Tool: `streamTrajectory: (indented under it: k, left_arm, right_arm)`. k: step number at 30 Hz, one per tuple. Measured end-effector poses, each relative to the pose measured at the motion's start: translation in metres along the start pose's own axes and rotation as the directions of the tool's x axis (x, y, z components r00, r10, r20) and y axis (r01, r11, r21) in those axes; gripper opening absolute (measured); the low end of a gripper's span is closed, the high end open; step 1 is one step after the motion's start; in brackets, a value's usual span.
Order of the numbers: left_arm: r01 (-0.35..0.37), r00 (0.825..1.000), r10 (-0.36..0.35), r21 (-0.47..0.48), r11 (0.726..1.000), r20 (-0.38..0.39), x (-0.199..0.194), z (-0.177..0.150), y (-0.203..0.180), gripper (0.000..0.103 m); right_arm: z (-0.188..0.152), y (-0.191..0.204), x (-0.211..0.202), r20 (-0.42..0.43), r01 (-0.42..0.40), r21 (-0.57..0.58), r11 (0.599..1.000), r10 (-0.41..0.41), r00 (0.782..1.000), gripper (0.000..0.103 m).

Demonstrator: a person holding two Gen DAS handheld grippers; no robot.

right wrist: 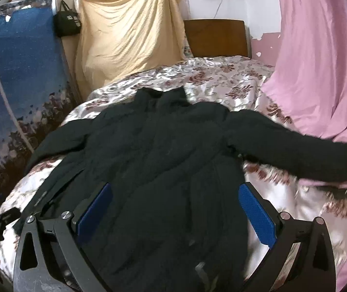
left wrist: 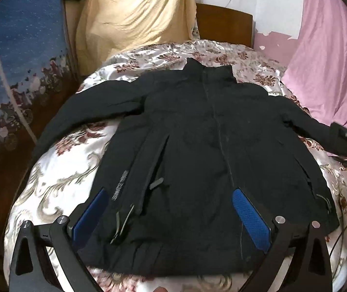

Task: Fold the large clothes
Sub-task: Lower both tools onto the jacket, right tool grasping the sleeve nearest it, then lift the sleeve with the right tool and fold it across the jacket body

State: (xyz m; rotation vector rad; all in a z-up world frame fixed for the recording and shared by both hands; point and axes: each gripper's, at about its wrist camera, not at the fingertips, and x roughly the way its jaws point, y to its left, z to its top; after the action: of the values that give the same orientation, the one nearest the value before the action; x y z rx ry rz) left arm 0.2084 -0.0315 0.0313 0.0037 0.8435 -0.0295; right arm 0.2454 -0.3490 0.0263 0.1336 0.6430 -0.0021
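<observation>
A black zip-up jacket (left wrist: 197, 131) lies spread flat, front up, on the floral bedspread (left wrist: 59, 170), collar toward the headboard and both sleeves stretched out sideways. My left gripper (left wrist: 171, 194) hovers open above the jacket's lower left part, its blue pads (left wrist: 248, 214) wide apart with nothing between them. In the right wrist view the same jacket (right wrist: 154, 146) fills the middle, and my right gripper (right wrist: 175, 192) is open over its lower right half, close to the hem. The right sleeve (right wrist: 307, 155) reaches onto the pink cloth.
A wooden headboard (left wrist: 224, 24) stands at the far end. A beige sheet (left wrist: 134, 12) hangs at the back left, a pink sheet (left wrist: 331, 48) drapes along the right, a blue patterned cloth (left wrist: 20, 60) stands on the left. A black bag (right wrist: 67, 24) hangs by it.
</observation>
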Motion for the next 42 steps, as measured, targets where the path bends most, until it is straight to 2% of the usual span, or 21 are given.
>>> streamTrajectory:
  k: [6,10,14,18,22,27,33,36,39,42]
  left_arm:
    - [0.016,1.0,-0.016,0.039,0.999,-0.005,0.034,0.029,-0.022,0.103]
    - [0.031,0.999,-0.032,0.034,0.999,0.011,0.053,0.047,-0.035,0.103]
    - [0.035,0.999,-0.036,0.036,0.999,0.026,0.075,0.065,-0.052,0.103]
    - [0.069,0.996,-0.072,0.04,0.997,0.056,0.1,0.085,-0.074,0.103]
    - [0.111,0.992,-0.114,0.06,0.992,0.056,0.135,0.108,-0.111,0.103]
    - [0.163,0.984,-0.171,0.126,0.979,0.056,0.17,0.134,-0.164,0.103]
    - [0.216,0.975,-0.223,0.185,0.959,0.013,0.224,0.153,-0.238,0.103]
    - [0.229,0.973,-0.227,0.182,0.956,-0.028,0.254,0.158,-0.27,0.103]
    - [0.227,0.973,-0.219,0.167,0.959,-0.068,0.28,0.159,-0.289,0.103]
    - [0.232,0.97,-0.215,0.164,0.959,-0.113,0.302,0.153,-0.299,0.103]
  right_arm:
    - [0.046,-0.041,0.033,0.013,0.101,0.055,0.993,-0.101,0.995,0.102]
    - [0.066,-0.074,0.047,0.049,0.169,0.101,0.98,-0.174,0.983,0.102]
    - [0.066,-0.103,0.059,0.072,0.215,0.105,0.971,-0.223,0.972,0.102]
    - [0.067,-0.128,0.079,0.026,0.221,0.116,0.968,-0.226,0.974,0.102]
    - [0.06,-0.16,0.085,-0.009,0.234,0.143,0.962,-0.235,0.972,0.102]
    - [0.051,-0.21,0.09,-0.05,0.28,0.244,0.928,-0.277,0.96,0.102]
    - [0.036,-0.26,0.1,-0.107,0.339,0.341,0.877,-0.322,0.941,0.102]
    - [0.027,-0.289,0.101,-0.131,0.367,0.433,0.823,-0.346,0.929,0.102]
    - [0.014,-0.312,0.095,-0.137,0.395,0.526,0.753,-0.384,0.913,0.102]
    - [0.002,-0.332,0.089,-0.114,0.371,0.618,0.693,-0.388,0.914,0.102]
